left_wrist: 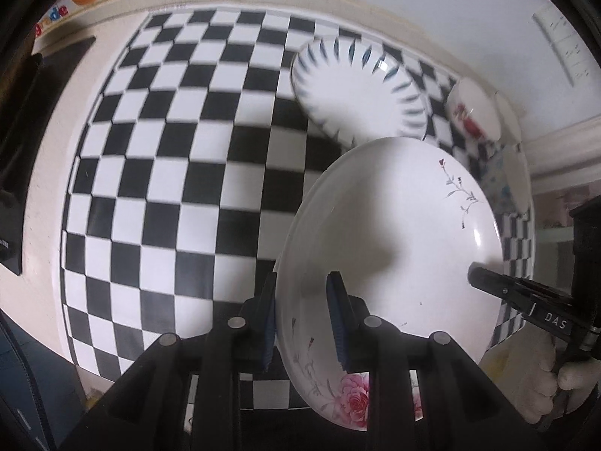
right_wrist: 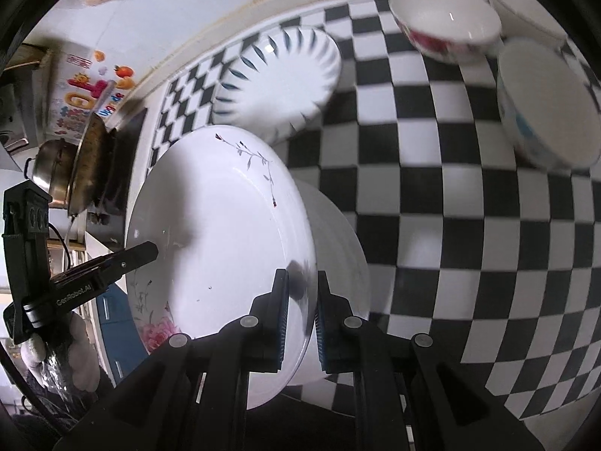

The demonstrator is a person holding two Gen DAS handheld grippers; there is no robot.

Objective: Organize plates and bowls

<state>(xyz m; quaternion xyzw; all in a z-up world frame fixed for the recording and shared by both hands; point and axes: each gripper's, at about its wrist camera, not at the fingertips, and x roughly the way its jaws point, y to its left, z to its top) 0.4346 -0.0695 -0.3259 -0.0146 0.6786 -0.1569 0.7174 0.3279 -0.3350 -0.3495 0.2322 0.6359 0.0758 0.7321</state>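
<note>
two hand-held grippers, left (left_wrist: 306, 323) and right (right_wrist: 302, 319), clamp one floral plate (left_wrist: 394, 233); three bowls (right_wrist: 447, 18) beyond.

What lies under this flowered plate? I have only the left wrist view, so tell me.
Observer: A second white plate sits behind and below the flowered plate, over the checkered cloth. I cannot tell whether they touch.
Operator: Report where the right gripper's jaws stand.
Observer: The right gripper has one jaw on each side of the flowered plate's near rim.
Operator: Name anything off the cloth that I am missing.
Observer: A metal pot stands off the cloth, at the left edge of the right wrist view.
</note>
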